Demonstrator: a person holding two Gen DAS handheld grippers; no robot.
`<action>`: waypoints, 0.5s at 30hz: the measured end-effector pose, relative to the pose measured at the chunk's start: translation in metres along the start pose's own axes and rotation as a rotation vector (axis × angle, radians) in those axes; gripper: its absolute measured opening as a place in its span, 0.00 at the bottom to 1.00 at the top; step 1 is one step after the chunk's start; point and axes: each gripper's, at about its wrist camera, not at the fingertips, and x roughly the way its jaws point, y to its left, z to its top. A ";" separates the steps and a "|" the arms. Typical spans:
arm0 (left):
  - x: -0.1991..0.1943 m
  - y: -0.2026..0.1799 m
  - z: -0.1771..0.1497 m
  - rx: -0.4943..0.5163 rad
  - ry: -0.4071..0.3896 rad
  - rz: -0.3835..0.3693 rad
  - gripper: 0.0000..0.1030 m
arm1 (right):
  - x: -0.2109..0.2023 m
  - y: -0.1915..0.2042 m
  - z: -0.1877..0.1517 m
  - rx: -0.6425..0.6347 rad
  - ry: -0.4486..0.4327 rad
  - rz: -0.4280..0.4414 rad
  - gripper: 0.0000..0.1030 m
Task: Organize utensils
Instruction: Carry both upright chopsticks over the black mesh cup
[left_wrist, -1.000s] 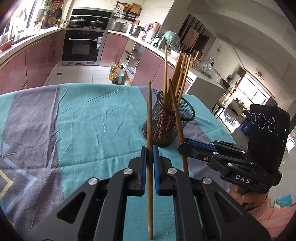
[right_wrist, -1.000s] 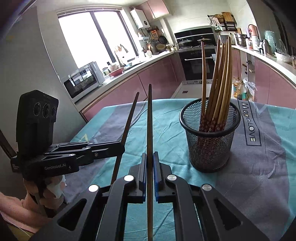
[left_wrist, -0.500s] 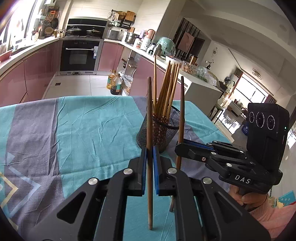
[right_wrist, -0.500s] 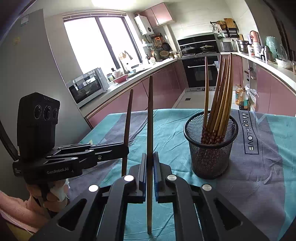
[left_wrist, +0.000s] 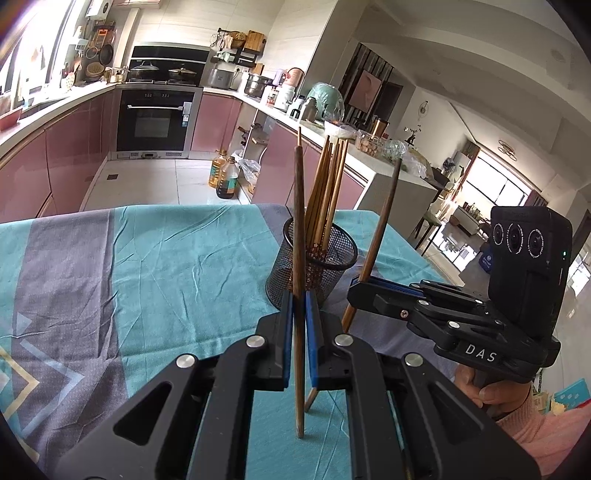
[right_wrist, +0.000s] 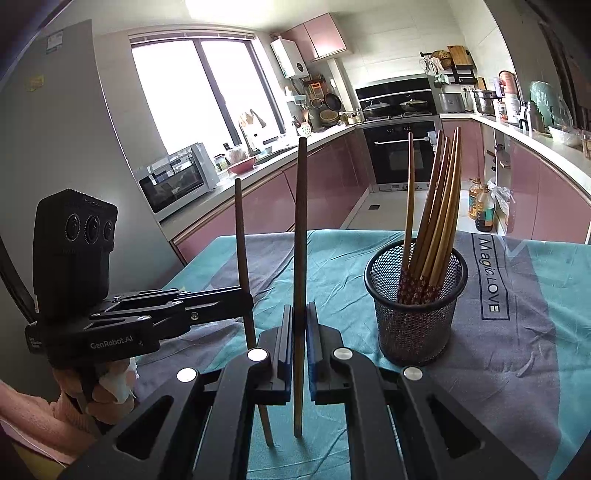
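My left gripper (left_wrist: 299, 306) is shut on a dark brown chopstick (left_wrist: 298, 221), held upright above the table. My right gripper (right_wrist: 299, 321) is shut on a second dark chopstick (right_wrist: 300, 229), also upright. Each gripper shows in the other's view: the right one (left_wrist: 356, 293) with its chopstick (left_wrist: 380, 225) tilted, the left one (right_wrist: 245, 297) with its chopstick (right_wrist: 242, 243). A black mesh cup (left_wrist: 314, 266), also in the right wrist view (right_wrist: 415, 306), holds several lighter chopsticks (right_wrist: 432, 225) and stands just beyond both grippers.
The table carries a teal and grey cloth (left_wrist: 147, 266). Its far edge (left_wrist: 184, 208) faces the kitchen floor with oil bottles (left_wrist: 225, 177). Pink cabinets and an oven (left_wrist: 157, 118) stand behind. The table's right edge (left_wrist: 413, 251) drops off near the cup.
Both grippers have risen and pulled back a little with their chopsticks, so the mesh cup looks smaller and farther. The right chopstick now leans away from the left one.
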 end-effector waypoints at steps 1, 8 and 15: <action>-0.001 0.000 0.000 0.000 -0.002 -0.001 0.07 | -0.001 0.000 0.000 -0.002 -0.002 0.000 0.05; -0.005 -0.004 0.002 0.006 -0.017 -0.008 0.07 | -0.003 0.001 0.003 -0.010 -0.017 -0.002 0.05; -0.008 -0.006 0.005 0.013 -0.026 -0.013 0.07 | -0.007 0.003 0.007 -0.018 -0.029 -0.009 0.05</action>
